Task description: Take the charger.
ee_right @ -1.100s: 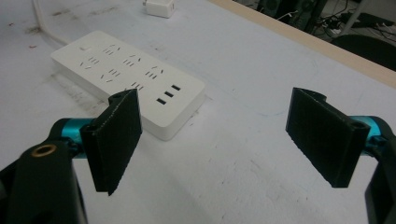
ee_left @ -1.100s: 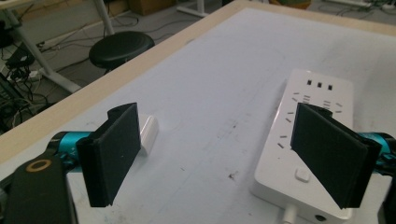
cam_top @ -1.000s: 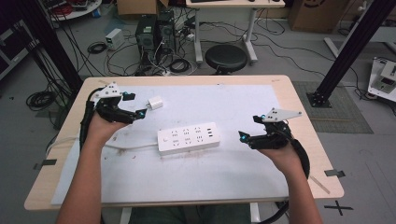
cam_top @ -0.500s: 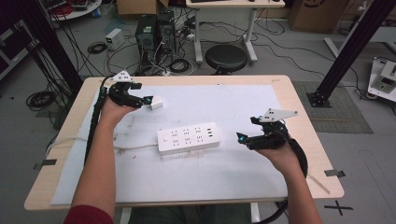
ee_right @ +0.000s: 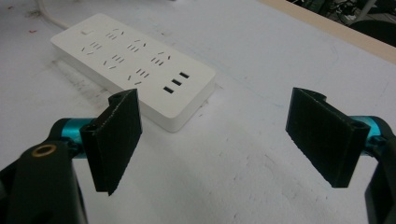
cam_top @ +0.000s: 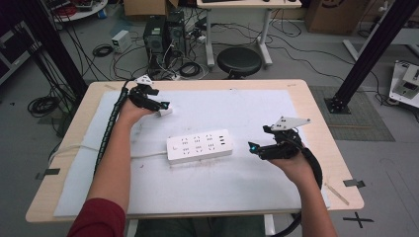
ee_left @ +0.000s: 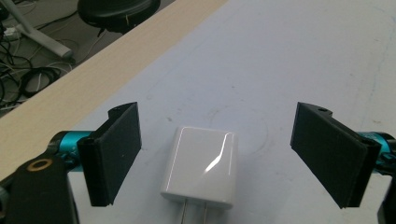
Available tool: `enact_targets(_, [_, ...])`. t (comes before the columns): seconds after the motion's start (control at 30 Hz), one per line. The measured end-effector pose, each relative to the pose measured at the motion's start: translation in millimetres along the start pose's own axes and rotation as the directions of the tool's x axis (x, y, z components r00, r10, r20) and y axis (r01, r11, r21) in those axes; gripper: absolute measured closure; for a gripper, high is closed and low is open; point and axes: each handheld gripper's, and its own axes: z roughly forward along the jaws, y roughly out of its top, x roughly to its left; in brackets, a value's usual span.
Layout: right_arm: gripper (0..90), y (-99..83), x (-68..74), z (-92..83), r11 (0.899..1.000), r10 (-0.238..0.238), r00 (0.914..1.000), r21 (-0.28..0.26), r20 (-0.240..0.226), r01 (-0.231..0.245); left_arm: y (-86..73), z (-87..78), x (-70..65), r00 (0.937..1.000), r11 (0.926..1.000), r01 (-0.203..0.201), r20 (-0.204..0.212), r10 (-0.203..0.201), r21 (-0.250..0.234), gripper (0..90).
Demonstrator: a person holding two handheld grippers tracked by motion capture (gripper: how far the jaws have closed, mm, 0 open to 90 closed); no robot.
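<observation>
We see a wooden table [cam_top: 316, 116] covered by a white mat [cam_top: 237, 187]. A white power strip [cam_top: 199, 145] lies near mat centre, its cord [cam_top: 74, 148] running off to the table's left edge. In the right gripper view the strip [ee_right: 135, 65] shows rows of sockets and three USB slots at the near end.

Left gripper [cam_top: 159, 105] sits at the far-left part of the mat, right at a small white charger plug [cam_top: 165, 112]. In the left gripper view the charger [ee_left: 201, 165] lies flat on the mat between the two black jaws, prongs pointing back toward the camera. Jaws are wide open — clear gap on both sides, neither pad touching it, nothing held. Left gripper [ee_left: 219, 158] straddles it; nothing blocks access.

Right gripper [cam_top: 253, 147] is just beside the strip's right end, pointing at it. In its own view the right gripper [ee_right: 215, 140] has its jaws spread wide over bare mat, holding nothing; the strip's corner lies just ahead of the left-hand jaw, not between them.

Surroundings — a black round stool [cam_top: 239, 61] beyond the far table edge, computer towers [cam_top: 160, 37] and loose cables on the floor, black frame posts [cam_top: 375, 54] to the right. No containers on the table.
</observation>
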Motion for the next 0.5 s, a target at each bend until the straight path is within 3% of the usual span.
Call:
enact_targets(0.13, [18.7, 0.2, 1.7, 2.0, 1.0, 0.005, 1.0, 0.006, -0.001, -0.005, -10.4, 14.5, 2.1, 0.9999, 0.9989, -0.011, 0.008, 0.01, 0.045, 16.3])
enact_targets(0.43, [18.7, 1.7, 2.8, 2.8, 1.0, -0.004, 1.0, 0.009, 0.004, 0.004, -18.9, 29.0, 2.4, 0.9998, 0.9964, -0.011, 0.017, 0.01, 0.084, 16.3])
enact_targets(0.5, [18.7, 1.8, 3.3, 2.2, 1.0, -0.001, 1.0, 0.012, 0.006, 0.001, -19.8, 28.9, 3.2, 0.9998, 0.996, -0.009, 0.019, 0.008, 0.089, 20.4])
